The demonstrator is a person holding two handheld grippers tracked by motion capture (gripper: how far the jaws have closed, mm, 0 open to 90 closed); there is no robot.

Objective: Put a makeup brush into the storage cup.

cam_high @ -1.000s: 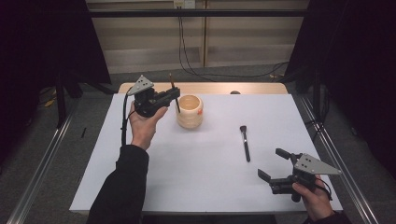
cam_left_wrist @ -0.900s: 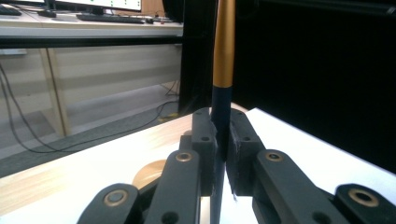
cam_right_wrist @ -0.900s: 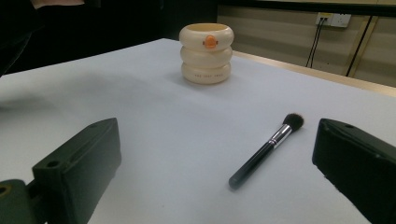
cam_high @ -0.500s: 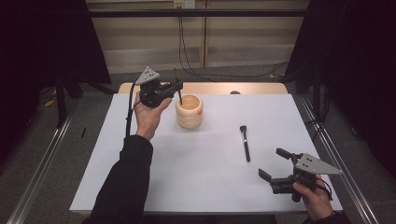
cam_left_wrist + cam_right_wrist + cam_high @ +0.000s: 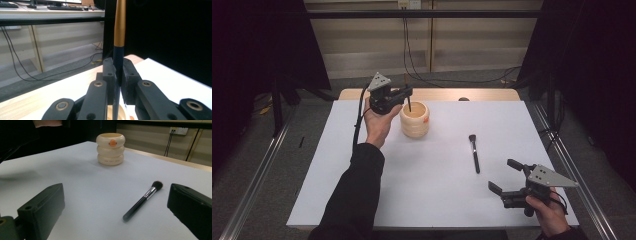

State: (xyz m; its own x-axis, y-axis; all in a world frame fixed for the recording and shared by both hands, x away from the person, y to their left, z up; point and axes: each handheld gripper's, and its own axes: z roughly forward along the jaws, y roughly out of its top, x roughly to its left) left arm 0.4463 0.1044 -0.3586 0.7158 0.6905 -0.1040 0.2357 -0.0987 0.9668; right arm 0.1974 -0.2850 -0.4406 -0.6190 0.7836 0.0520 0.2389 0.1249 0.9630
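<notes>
Holding a slim black-and-gold brush [image 5: 119, 37] upright, left gripper [image 5: 404, 95] clamps it directly above the cream ringed plastic cup [image 5: 414, 120]; long axis vertical, tip at cup's mouth. Right gripper [image 5: 506, 176] idles, jaws apart.

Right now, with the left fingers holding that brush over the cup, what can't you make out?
- Held brush: both ends cut off by the left gripper view's edges; too small in the high view.
- Cup inside: hidden by its wall in the right gripper view.
- Cup's small lettering: too small to read.
</notes>
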